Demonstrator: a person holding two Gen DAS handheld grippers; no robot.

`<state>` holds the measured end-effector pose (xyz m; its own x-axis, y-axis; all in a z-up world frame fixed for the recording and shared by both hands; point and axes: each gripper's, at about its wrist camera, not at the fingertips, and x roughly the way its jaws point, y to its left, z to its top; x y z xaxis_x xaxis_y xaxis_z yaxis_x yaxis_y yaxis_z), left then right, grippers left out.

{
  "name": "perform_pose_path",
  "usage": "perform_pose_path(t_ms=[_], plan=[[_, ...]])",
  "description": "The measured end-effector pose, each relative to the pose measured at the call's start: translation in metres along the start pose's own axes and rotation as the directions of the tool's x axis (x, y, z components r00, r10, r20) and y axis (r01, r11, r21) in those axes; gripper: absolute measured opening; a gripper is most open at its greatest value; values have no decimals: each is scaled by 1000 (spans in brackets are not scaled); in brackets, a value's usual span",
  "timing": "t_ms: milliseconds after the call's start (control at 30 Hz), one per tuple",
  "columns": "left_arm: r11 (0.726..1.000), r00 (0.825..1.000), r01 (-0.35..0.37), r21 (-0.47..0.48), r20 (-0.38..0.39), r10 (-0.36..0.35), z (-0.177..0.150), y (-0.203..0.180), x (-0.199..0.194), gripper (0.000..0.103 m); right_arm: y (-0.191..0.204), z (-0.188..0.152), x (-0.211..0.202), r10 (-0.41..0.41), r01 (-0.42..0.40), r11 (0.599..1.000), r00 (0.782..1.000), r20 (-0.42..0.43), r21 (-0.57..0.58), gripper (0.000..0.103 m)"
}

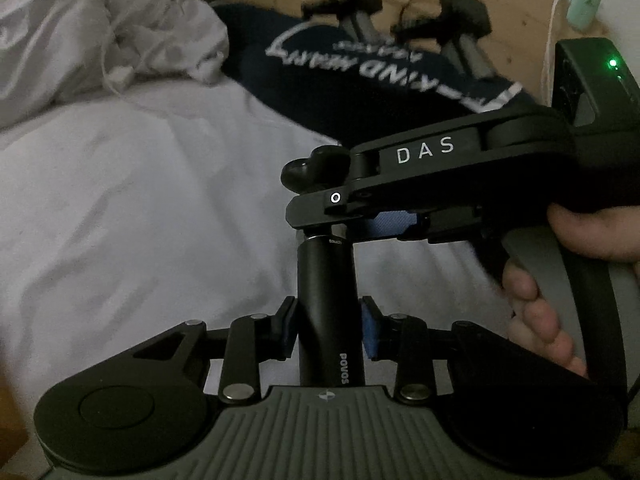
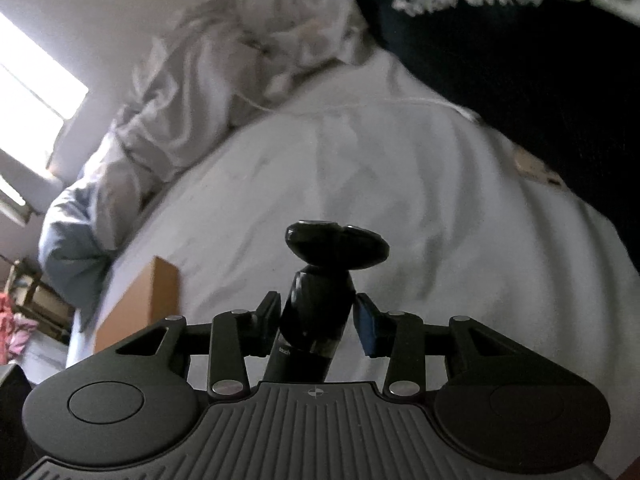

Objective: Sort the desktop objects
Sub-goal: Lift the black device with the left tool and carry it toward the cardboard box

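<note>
A black electric shaver with "POVOS" on its body is held off the white bedsheet by both grippers. My left gripper is shut on the lower body, its blue pads pressed against both sides. My right gripper reaches in from the right, held by a person's hand, and is closed around the neck just under the rotary head. In the right wrist view the shaver sits between the right gripper's pads, with the head sticking out past them.
A crumpled white quilt lies at the back left. A dark navy garment with white lettering lies behind, with two black-handled items on a wooden board. A cardboard box stands at the bed's left edge. A small white plug lies on the sheet.
</note>
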<state>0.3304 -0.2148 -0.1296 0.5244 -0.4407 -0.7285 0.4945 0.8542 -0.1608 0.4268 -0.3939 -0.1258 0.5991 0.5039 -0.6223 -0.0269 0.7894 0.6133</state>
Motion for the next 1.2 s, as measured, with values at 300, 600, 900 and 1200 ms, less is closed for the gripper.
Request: perform_pose_path(t_ms=[300,600,900,1200], plan=[[999,993,-48,8,112,47,-2,-18,-91,34,69,-15,-66,80,-76,992,996,41,-97,43],[995,969,-97,-29,227,101,-24,-25,-187,34,159,-46,-118,159,-144,961,986,47,-238,43],[983,952,-156,-100,250,176,-69,6,-257,34,244,-99,-116,220,-214,920,975,-20,-329,43],[957,947,-218,-192,194,255,-122,51,-302,34,314,-167,-77,247,-286,886,957,-151,-366,43]])
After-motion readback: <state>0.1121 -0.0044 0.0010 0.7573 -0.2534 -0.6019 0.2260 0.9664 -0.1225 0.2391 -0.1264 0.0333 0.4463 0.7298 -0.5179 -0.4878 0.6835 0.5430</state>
